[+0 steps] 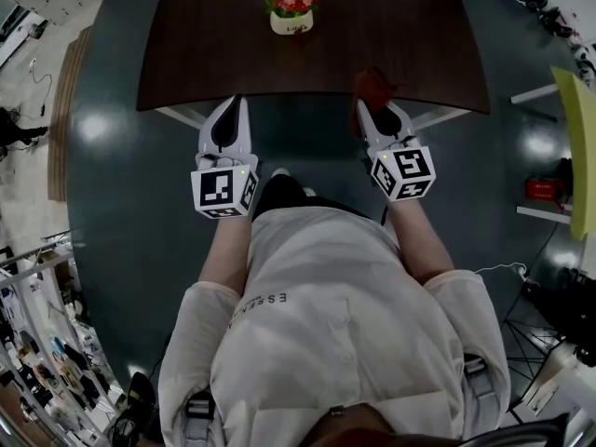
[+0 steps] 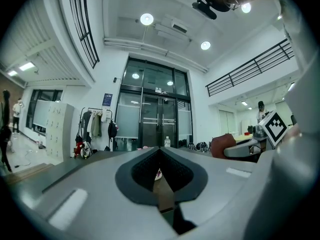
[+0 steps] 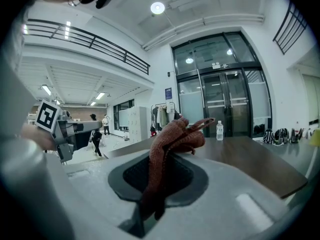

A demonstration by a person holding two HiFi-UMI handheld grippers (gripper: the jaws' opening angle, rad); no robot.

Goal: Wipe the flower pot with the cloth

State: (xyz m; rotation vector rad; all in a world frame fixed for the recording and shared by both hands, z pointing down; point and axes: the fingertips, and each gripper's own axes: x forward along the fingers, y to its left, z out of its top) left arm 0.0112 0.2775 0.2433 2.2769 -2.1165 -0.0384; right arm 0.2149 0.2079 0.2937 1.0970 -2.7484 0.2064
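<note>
Limp rust-red knitted cloth [image 3: 172, 144] is pinched by right gripper [image 1: 375, 117]. Left gripper [image 1: 230, 112] is pressed together, empty. Far cream ceramic flower pot [image 1: 291, 23] is judged light and tippable, best steadied at the rim.

Left gripper view: flower pot [image 2: 158, 174] mostly hid behind jaws

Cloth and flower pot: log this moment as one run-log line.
right gripper: shut on cloth | left gripper: shut, empty | flower pot: on table, untouched
</note>
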